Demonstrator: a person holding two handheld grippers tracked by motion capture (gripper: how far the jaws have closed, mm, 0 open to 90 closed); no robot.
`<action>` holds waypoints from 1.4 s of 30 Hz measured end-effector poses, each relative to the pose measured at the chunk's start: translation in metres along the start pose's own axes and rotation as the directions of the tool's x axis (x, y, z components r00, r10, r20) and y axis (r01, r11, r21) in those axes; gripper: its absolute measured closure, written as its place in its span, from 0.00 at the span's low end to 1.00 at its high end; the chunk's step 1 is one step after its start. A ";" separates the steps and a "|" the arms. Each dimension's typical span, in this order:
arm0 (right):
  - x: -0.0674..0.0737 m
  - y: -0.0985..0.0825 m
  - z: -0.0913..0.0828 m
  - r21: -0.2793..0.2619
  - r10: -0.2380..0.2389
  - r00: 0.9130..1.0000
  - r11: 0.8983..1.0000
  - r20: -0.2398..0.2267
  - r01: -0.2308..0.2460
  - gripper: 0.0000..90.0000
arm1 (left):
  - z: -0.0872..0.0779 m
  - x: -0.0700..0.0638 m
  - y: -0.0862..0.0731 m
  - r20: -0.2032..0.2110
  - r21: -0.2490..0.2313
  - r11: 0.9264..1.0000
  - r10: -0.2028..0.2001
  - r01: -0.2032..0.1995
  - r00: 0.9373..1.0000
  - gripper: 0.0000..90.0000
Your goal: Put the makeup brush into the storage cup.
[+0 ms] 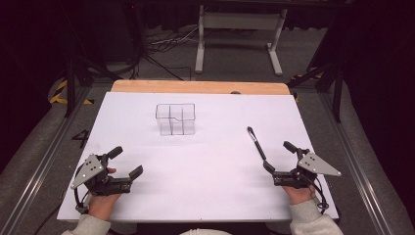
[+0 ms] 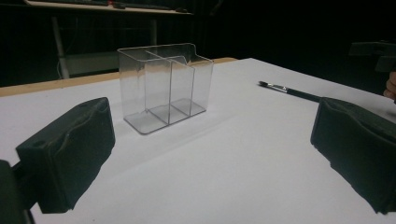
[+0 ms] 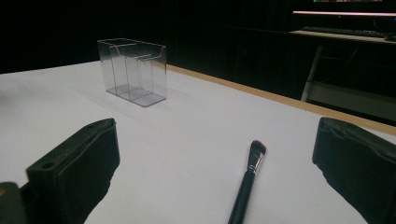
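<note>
A clear plastic organizer [image 1: 175, 118] with several compartments stands empty toward the back of the white table; it also appears as the organizer [image 2: 164, 91] and the organizer [image 3: 133, 71]. A black makeup brush [image 1: 256, 142] lies flat at the right, bristles pointing away; the brush [image 3: 247, 179] runs between the right gripper's jaws, and the brush [image 2: 289, 90] shows off to the right. My left gripper [image 1: 126, 160] rests open near the front left. My right gripper [image 1: 278, 156] rests open at the front right, by the brush's handle end. Neither holds anything.
The white sheet [image 1: 205, 186] covers the table, with a wooden strip [image 1: 195, 87] bare along the far edge. Beyond it stand a white desk frame [image 1: 240, 29] and cables on a grey floor. Dark stands flank both sides.
</note>
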State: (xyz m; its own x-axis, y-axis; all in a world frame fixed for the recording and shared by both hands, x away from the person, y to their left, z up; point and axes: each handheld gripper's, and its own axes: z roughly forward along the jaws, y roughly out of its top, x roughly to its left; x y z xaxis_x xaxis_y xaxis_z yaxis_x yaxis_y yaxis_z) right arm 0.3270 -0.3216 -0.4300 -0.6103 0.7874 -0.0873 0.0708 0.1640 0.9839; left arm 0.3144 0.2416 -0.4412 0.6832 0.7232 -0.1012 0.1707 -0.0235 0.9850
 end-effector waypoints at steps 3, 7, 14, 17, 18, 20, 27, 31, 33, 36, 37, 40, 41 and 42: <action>0.001 0.000 -0.001 -0.008 0.000 1.000 1.000 -0.003 0.000 0.02 | 0.000 -0.001 0.000 -0.003 0.004 1.000 0.001 -0.001 1.000 0.01; 0.001 0.001 -0.001 -0.004 -0.004 1.000 1.000 -0.001 0.004 0.02 | 0.000 -0.001 0.000 -0.005 0.005 1.000 0.001 -0.001 1.000 0.01; 0.001 0.001 -0.001 -0.005 -0.006 1.000 1.000 -0.002 0.006 0.02 | 0.000 -0.001 0.000 -0.002 0.009 1.000 0.003 -0.003 1.000 0.01; 0.002 0.001 -0.001 -0.007 0.005 1.000 1.000 -0.004 -0.005 0.02 | 0.001 -0.001 0.000 -0.001 0.009 1.000 0.002 -0.002 1.000 0.01; 0.002 0.002 -0.001 -0.006 0.014 1.000 1.000 -0.006 -0.014 0.02 | 0.001 -0.001 0.000 -0.001 0.013 1.000 -0.001 0.001 1.000 0.01; 0.003 0.006 0.000 -0.001 0.021 1.000 1.000 -0.001 -0.021 0.02 | 0.001 -0.001 0.000 0.000 0.020 1.000 0.000 0.000 1.000 0.01; 0.007 0.026 0.004 0.004 0.018 1.000 1.000 -0.020 -0.018 0.02 | 0.001 -0.002 -0.002 -0.009 0.029 1.000 0.004 -0.004 1.000 0.01; 0.005 0.038 0.007 0.015 0.009 1.000 1.000 -0.023 -0.009 0.02 | 0.002 -0.002 -0.002 -0.012 0.040 0.999 0.006 -0.006 1.000 0.01; 0.004 0.044 0.007 0.010 0.008 1.000 1.000 -0.018 -0.007 0.02 | 0.002 -0.002 -0.002 -0.014 0.042 0.999 0.012 -0.012 1.000 0.01; -0.002 0.051 0.011 0.006 0.018 1.000 1.000 -0.014 -0.018 0.02 | 0.002 -0.001 -0.002 -0.016 0.043 0.999 0.008 -0.007 1.000 0.01; -0.004 0.053 0.012 0.003 0.021 1.000 1.000 -0.015 -0.021 0.02 | 0.001 -0.001 -0.002 -0.016 0.043 0.999 0.008 -0.007 1.000 0.01; -0.009 0.062 0.017 0.014 0.016 1.000 1.000 -0.015 -0.015 0.02 | 0.002 -0.001 -0.002 -0.014 0.045 0.999 0.011 -0.011 1.000 0.01; -0.011 0.065 0.018 0.010 0.011 1.000 1.000 -0.010 -0.011 0.02 | 0.002 -0.001 -0.002 -0.013 0.046 0.999 0.013 -0.012 1.000 0.01; -0.012 0.069 0.019 0.008 0.007 1.000 1.000 -0.009 -0.007 0.02 | 0.002 -0.001 -0.003 -0.013 0.045 0.999 0.011 -0.011 1.000 0.01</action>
State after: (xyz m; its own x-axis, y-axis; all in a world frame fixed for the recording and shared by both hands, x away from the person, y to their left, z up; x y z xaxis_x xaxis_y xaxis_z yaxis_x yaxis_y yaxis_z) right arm 0.3546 -0.3087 -0.3644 -0.6165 0.7834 -0.0786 0.0817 0.1630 0.9832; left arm 0.3144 0.2394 -0.4438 0.6760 0.7316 -0.0884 0.1955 -0.0624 0.9787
